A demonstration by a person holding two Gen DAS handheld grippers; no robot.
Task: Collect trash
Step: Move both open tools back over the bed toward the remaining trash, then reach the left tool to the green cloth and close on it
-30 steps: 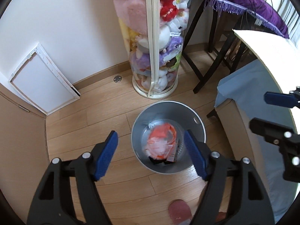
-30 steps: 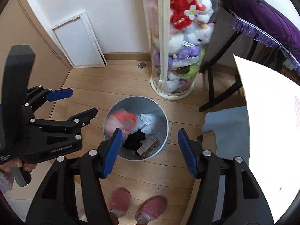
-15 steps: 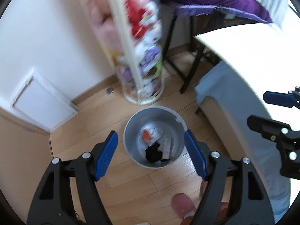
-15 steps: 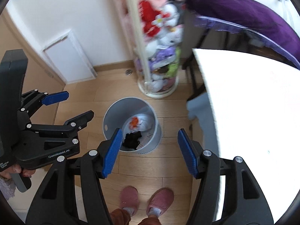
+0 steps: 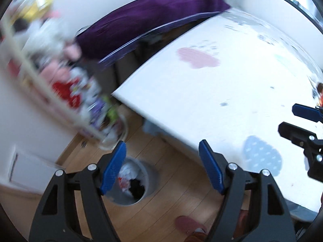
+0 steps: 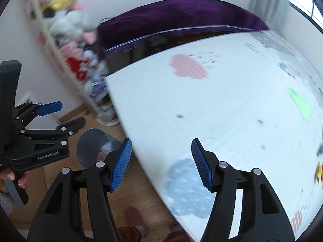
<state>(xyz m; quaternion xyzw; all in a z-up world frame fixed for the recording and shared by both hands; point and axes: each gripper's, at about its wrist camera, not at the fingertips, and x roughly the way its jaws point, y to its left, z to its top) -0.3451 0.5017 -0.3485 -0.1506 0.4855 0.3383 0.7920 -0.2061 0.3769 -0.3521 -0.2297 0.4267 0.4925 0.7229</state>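
Blue ribbed pads stand apart on both tools, nothing between them: left gripper (image 5: 162,165) released and empty, right gripper (image 6: 161,164) likewise. Each also shows in the other's view, jaws parted.

Below the left pads, the grey bin (image 5: 149,178) sits on the wood floor (image 5: 177,183), with white and red scraps and one dark item inside. A second ago it filled the centre of both views, with an orange-red wrapper at its mouth. Now it has slid to the lower left and looks smaller. In the right wrist view the bin (image 6: 90,141) lies left of the pads, half hidden by the near finger. A pink slipper (image 5: 188,224) shows at the bottom edge.

Past the bin, the white table (image 6: 232,121) with printed cloud shapes now fills most of both frames. Both views are motion-blurred. Reading: both hands have lifted off the bin and swung toward the tabletop.

Judgement: the last drop is done and the trash is in the bin. Next step is probably a search for further litter. A coloured item (image 6: 320,172) at the table's far right edge is a candidate, too blurred to identify.

Farthest: purple cloth (image 6: 181,18) behind the table, and the tall clear column of plush toys (image 5: 66,84) against the wall.
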